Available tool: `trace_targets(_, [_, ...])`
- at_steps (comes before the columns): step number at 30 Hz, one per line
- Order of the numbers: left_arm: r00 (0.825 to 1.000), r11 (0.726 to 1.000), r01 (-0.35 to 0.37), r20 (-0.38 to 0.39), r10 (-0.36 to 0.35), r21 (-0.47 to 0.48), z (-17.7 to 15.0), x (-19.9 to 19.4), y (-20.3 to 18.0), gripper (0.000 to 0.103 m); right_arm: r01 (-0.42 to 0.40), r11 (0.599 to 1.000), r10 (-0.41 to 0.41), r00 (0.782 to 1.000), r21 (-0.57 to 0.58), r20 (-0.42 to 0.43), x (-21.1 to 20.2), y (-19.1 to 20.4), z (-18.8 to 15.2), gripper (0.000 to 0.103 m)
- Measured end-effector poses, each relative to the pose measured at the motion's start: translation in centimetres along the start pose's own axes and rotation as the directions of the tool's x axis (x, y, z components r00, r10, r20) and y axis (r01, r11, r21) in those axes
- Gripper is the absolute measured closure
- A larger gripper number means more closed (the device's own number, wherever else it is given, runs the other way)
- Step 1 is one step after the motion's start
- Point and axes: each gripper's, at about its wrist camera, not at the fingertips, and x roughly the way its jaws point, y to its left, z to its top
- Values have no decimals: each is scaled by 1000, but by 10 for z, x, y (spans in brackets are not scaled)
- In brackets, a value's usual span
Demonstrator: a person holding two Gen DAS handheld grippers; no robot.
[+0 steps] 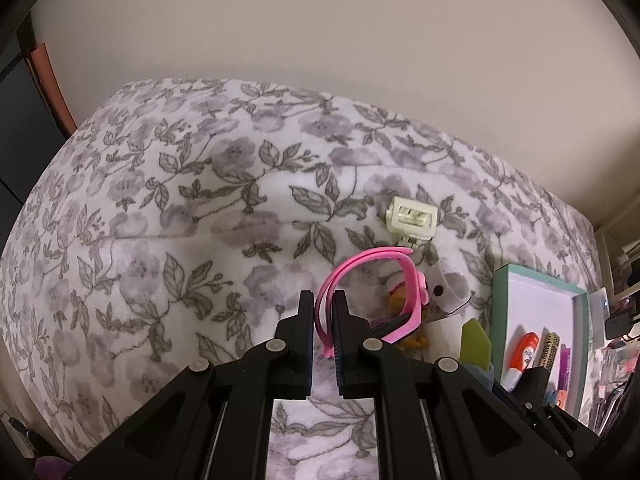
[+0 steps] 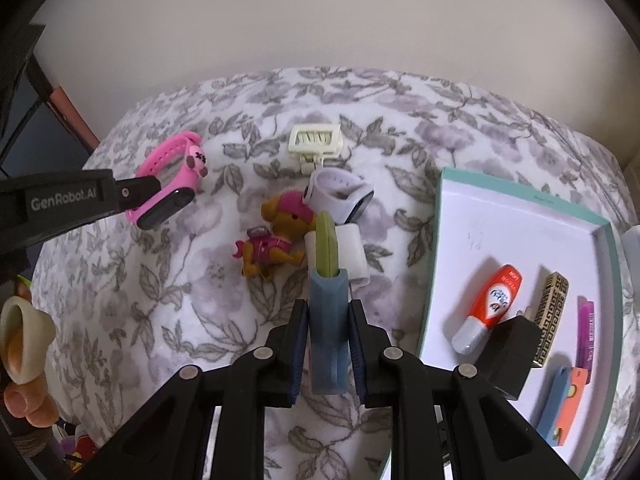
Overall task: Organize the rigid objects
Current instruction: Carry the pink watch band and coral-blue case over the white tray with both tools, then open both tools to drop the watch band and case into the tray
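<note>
In the left wrist view, the left gripper point(image 1: 322, 320) is seen closed on the strap of a pink watch point(image 1: 372, 280), which is lifted clear of the floral cloth point(image 1: 160, 200). The strap's loop arches away toward one o'clock, so the band's long axis runs from the jaws toward one o'clock. A cream clip point(image 1: 410, 218) lies on the cloth at about one o'clock from the fingertips, a white watch point(image 1: 450, 286) at three o'clock, and the teal-rimmed tray point(image 1: 500, 320) farther off at three o'clock. The step in hand is judged to be the carrying of a picked item; a swing toward the tray and a release inside its rim would be called for next.

In the right wrist view, the right gripper point(image 2: 328, 340) is seen clamped on a blue holder point(image 2: 328, 320) with a green blade point(image 2: 326, 246) standing out of its far end. Its long axis lies along the fingers, and the blade points toward twelve o'clock. A toy dog point(image 2: 276, 236) lies on the cloth at eleven o'clock and the white watch point(image 2: 340, 192) at twelve. The tray point(image 2: 520, 224) lies at three o'clock and already holds an orange tube point(image 2: 490, 308), a patterned case point(image 2: 552, 304), a purple pen point(image 2: 586, 332) and a black plug point(image 2: 512, 348). A move toward three o'clock is called for, with the tool set down on bare tray floor, clear of the tube.
</note>
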Motion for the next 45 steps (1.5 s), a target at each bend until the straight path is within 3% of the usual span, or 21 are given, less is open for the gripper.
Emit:
trace_targets(8, [999, 1000, 15, 52, -15, 5, 5, -21, -6, 94, -6, 1000, 5, 998, 22, 58, -26, -10, 8, 82])
trace_targets(14, [996, 998, 53, 72, -55, 25, 5, -33, -21, 94, 8, 997, -15, 997, 82, 76, -37, -39, 10, 82])
trace_targets(26, [982, 958, 188, -12, -190, 217, -24, -24, -120, 94, 153, 939, -179, 982, 308, 58, -64, -153, -8, 82])
trace_targets(35, [983, 928, 183, -76, -167, 326, -54, 0, -168, 94, 207, 901, -236, 971, 380, 30, -72, -199, -20, 82])
trace_targets(45, [985, 907, 163, -114, -128, 389, -74, 24, -188, 94, 211, 908, -218, 976, 363, -21, -48, -194, -24, 82])
